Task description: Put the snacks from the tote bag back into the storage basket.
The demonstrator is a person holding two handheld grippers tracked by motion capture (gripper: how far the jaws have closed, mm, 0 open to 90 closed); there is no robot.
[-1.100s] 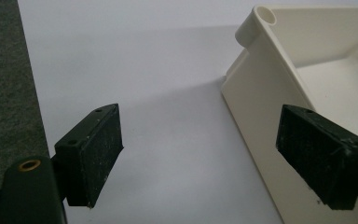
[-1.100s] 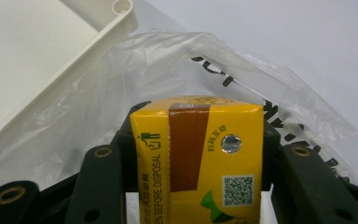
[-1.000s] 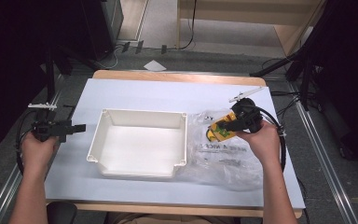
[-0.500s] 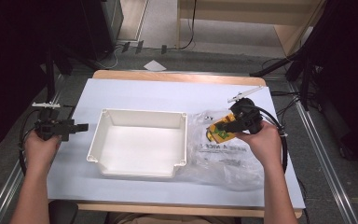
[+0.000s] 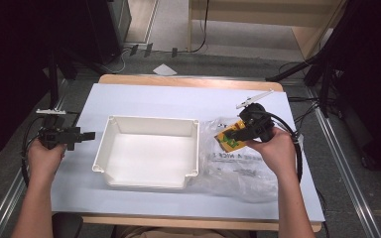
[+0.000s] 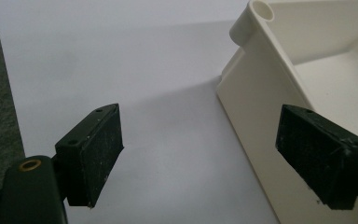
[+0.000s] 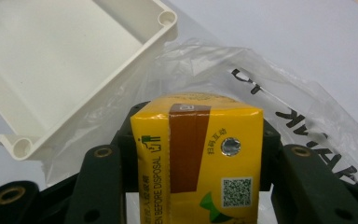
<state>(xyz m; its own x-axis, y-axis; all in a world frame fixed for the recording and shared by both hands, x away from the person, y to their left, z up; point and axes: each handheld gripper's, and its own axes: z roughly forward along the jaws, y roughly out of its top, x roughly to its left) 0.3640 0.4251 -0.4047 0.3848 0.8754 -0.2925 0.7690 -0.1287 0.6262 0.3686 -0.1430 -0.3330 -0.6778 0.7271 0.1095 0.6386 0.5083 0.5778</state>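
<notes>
Yellow juice carton (image 7: 198,158) sits clenched in my right gripper (image 5: 242,133), above the clear plastic bag (image 5: 238,163) near the bench's (image 5: 144,96) right edge. My left gripper (image 5: 74,135) waits by the left edge, fingers (image 6: 93,149) released, empty. I judge the carton is mid-carry; next comes a move left over the white tray (image 5: 149,148). Readable print: "BEFORE DISPOSAL", a QR code.

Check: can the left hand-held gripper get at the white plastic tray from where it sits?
Probably yes. The left hand-held gripper is open and empty beside the white plastic tray, with bare white tabletop between them and nothing in the way.
</notes>
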